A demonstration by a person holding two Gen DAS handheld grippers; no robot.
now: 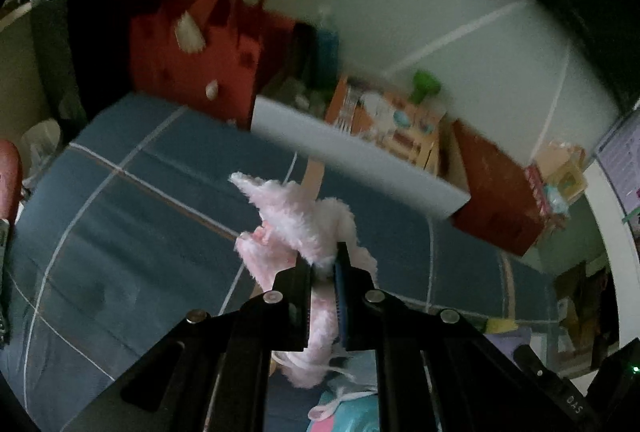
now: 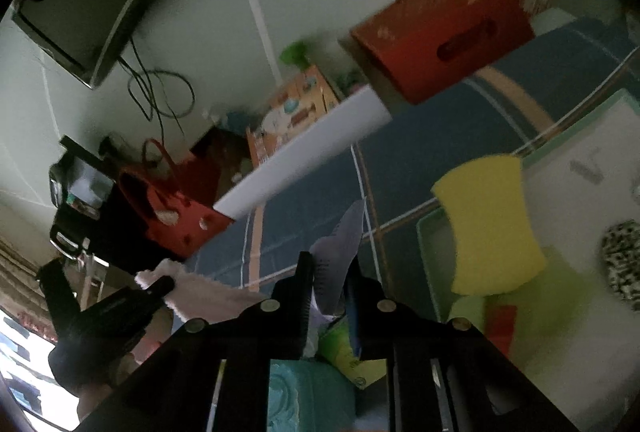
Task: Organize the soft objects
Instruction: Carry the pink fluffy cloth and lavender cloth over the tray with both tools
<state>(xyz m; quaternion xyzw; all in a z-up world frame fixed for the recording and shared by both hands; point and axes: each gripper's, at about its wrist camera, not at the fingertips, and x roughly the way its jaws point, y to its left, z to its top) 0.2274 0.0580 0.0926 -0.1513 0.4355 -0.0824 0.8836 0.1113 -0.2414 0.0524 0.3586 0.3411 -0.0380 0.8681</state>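
Observation:
My left gripper (image 1: 325, 260) is shut on a fluffy pink plush item (image 1: 296, 220) and holds it above the blue checked bedspread (image 1: 120, 232). The same pink plush (image 2: 192, 288) and the left gripper (image 2: 160, 286) show at the lower left of the right wrist view. My right gripper (image 2: 330, 264) is shut on a grey-lilac fabric piece (image 2: 340, 252) that sticks up between the fingers. A yellow sponge (image 2: 490, 224) lies on a green tray (image 2: 430, 232) to the right. A black-and-white spotted soft item (image 2: 622, 256) lies at the far right.
A red bag (image 1: 200, 51) and a red box (image 1: 496, 187) stand at the far edge of the bed, with a white board (image 1: 360, 159) between them. A toy box (image 1: 392, 123) stands against the wall. A teal cloth (image 2: 304, 392) lies under the right gripper.

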